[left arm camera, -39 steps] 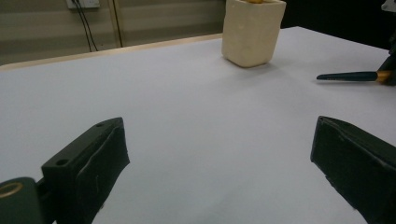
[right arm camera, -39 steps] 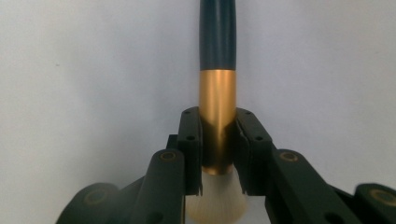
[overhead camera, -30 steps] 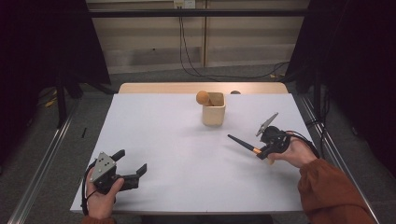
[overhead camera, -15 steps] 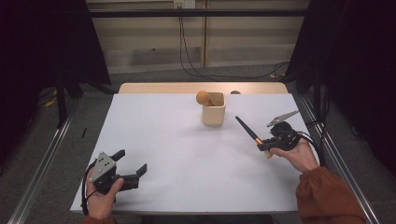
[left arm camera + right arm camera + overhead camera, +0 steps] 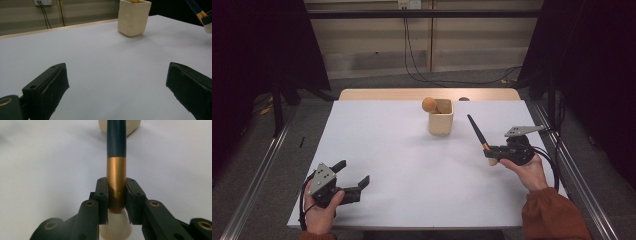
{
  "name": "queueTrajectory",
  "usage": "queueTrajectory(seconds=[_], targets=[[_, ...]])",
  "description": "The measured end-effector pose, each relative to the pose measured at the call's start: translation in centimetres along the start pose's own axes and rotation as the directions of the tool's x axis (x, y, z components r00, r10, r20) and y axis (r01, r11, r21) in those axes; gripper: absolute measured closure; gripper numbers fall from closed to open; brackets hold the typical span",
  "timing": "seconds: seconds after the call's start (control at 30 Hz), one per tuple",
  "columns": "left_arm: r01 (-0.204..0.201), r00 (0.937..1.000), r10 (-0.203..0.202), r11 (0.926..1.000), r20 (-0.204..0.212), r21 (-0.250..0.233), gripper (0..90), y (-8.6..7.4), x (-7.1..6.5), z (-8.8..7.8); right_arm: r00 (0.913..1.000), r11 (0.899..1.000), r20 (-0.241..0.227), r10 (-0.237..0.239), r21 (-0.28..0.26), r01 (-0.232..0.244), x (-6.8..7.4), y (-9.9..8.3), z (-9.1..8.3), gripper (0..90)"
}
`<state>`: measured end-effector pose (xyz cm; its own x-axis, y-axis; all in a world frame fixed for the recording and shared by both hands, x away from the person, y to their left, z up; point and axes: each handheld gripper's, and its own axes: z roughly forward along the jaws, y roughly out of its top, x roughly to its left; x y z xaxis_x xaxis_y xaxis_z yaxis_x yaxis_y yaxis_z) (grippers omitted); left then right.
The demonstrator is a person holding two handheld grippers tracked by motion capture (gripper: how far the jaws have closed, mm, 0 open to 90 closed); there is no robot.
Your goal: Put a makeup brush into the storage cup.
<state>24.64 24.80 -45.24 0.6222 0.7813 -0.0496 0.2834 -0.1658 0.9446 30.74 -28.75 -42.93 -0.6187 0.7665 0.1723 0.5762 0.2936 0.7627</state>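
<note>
Overhead, the right gripper [image 5: 490, 155] hangs near the table's [image 5: 402, 150] right edge, clamped on a brush [image 5: 477, 134] whose dark handle slants up toward the cup [image 5: 441, 120] near the far edge. The left gripper [image 5: 351, 176] sits by the near left corner, jaws apart and empty.

Along the left gripper [image 5: 117, 82], wide jaws frame bare table [image 5: 100, 62], with the cup [image 5: 133, 17] beyond.

Along the right gripper [image 5: 117, 197], the pads squeeze the brush's [image 5: 116, 182] gold ferrule, pale bristles below.

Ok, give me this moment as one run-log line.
left gripper: open, on table | right gripper: shut on makeup brush, handle toward cream cup | cup: one brush inside
</note>
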Motion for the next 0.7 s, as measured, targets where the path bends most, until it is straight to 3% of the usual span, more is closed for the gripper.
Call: queueTrajectory(seconds=[0.07, 0.3, 0.7], targets=[[0.006, 1.0, -0.006, 1.0, 0.005, -0.001, 4.0, 0.0, 0.0, 0.0, 0.9998, 0.999, -0.004, 0.018, -0.036, -0.018, -0.1, -0.3, 0.0, 74.2], [0.015, 0.9986, -0.014, 0.9997, 0.051, -0.018, 4.0, 0.5, -0.2, 0.0, 0.9989, 0.992, -0.047, -0.004, -0.123, -0.002, 0.7, -0.2, -0.3, 74.2], [-0.003, 0.9951, 0.006, 0.9995, 0.098, -0.032, 3.4, 1.3, -1.5, 0.2, 0.9942, 0.985, -0.09, -0.058, -0.166, 0.043, 2.7, -0.4, -0.5, 74.2]])
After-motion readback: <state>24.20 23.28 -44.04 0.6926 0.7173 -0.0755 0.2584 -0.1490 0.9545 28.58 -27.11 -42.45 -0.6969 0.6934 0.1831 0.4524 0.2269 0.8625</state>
